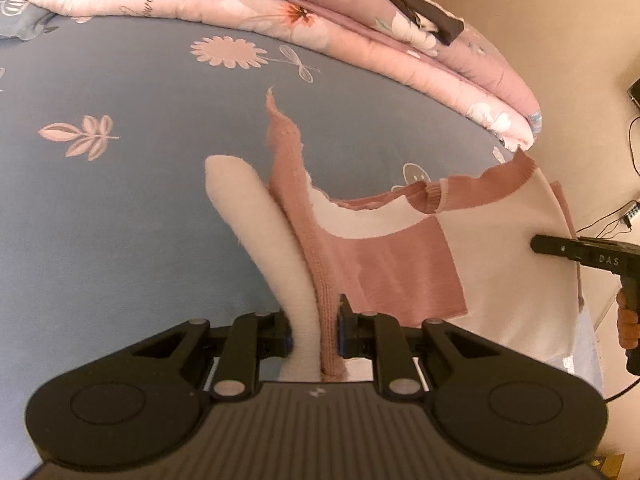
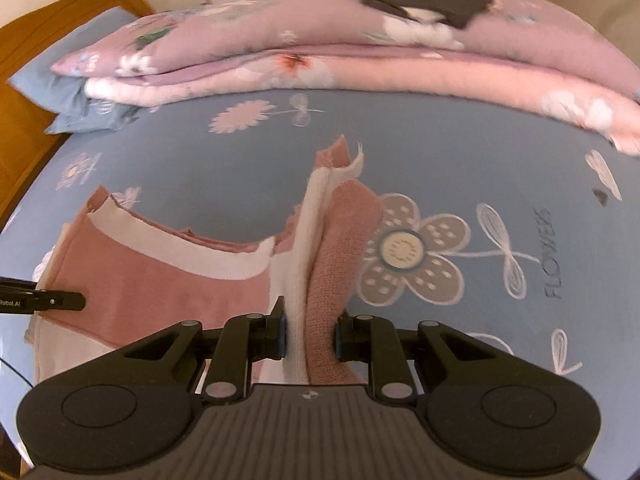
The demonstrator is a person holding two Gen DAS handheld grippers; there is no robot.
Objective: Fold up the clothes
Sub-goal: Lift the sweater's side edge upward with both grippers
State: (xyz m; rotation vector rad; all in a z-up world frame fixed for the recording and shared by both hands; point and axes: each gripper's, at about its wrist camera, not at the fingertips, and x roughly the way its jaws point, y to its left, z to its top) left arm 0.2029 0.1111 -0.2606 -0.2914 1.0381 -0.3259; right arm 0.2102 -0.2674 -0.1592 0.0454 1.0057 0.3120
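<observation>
Both cams sit right behind their own claw, looking forward low over the bed [image 1: 120, 200] toward the folded pink quilt [image 1: 360, 40] at the far side. The left one is super close on the pink-and-white garment [image 1: 400, 264] and catches the right claw [image 1: 560, 248] poking in from its right edge. The right one sees the same garment [image 2: 160, 280], quilt [image 2: 320, 40] and blue sheet, with the left claw [image 2: 60, 301] at its left edge.
</observation>
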